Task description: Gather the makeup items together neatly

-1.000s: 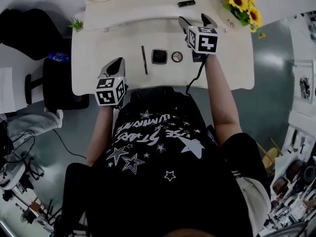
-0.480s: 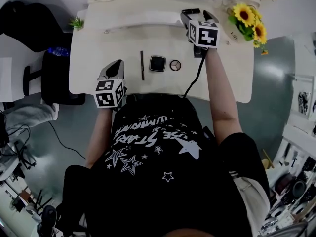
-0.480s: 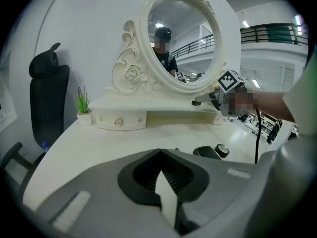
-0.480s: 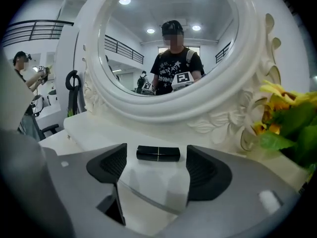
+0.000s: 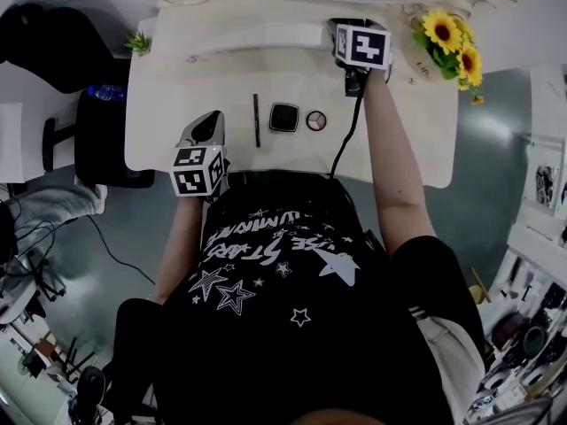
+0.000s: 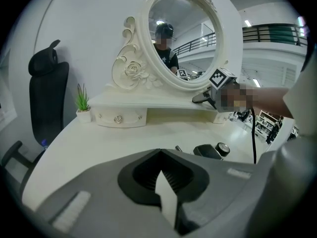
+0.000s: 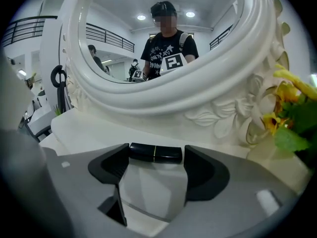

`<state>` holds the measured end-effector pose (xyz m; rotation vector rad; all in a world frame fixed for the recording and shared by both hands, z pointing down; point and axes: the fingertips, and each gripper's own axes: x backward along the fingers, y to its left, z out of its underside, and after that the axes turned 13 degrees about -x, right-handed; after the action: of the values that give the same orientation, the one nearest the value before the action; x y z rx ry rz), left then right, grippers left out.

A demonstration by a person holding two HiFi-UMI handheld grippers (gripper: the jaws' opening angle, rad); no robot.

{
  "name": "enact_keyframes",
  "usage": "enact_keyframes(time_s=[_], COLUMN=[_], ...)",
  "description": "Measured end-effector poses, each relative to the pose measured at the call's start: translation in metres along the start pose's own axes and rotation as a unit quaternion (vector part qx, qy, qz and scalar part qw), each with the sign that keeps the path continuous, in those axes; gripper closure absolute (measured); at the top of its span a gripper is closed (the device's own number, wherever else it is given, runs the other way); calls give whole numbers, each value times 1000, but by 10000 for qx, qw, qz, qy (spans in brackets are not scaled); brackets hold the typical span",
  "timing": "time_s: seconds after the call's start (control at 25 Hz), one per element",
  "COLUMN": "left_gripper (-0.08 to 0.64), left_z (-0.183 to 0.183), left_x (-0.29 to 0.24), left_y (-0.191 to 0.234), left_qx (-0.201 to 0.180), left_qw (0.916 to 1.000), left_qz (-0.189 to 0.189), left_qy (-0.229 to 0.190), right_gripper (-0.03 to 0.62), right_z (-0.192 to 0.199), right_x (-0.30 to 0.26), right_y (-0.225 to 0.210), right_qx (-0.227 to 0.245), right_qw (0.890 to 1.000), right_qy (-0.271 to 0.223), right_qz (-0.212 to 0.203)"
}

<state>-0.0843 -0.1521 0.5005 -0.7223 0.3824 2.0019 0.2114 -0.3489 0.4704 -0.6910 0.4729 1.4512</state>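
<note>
T-shirt [image 5: 301, 312] print reads approx. "STARS", rest illegible.

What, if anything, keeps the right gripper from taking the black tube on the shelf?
Probably nothing, so yes: the right gripper's jaws stand apart on either side of the black tube, which lies bare on the shelf.

We log the left gripper [image 5: 209, 124] over the table's [image 5: 407, 140] near edge. Right of it a pencil [image 5: 256, 119], square compact [image 5: 284, 117] and round compact [image 5: 316, 119] lie in a row. Right gripper [image 5: 347, 27] reaches the shelf [image 5: 248, 32], near sunflowers [image 5: 454, 41].
</note>
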Motion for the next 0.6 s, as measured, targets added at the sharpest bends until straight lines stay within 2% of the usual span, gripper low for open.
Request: enact_keyframes(time_s=[0.2, 0.44, 0.6], left_gripper=[558, 558, 558], left_z=[2, 2, 2], left_x=[-1, 0, 1], left_y=[3, 10, 18], left_qx=[21, 37, 20], left_qw=[10000, 9999, 9999], left_qz=[40, 93, 114], left_qy=[-16, -64, -80], right_gripper=[221, 229, 230], right_z=[-2, -2, -1], right_x=[-5, -3, 4], right_y=[-6, -6, -2], right_qx=[-270, -287, -319], right_qw=[9992, 9992, 9993], right_qy=[125, 158, 5], right_qz=[256, 213, 172])
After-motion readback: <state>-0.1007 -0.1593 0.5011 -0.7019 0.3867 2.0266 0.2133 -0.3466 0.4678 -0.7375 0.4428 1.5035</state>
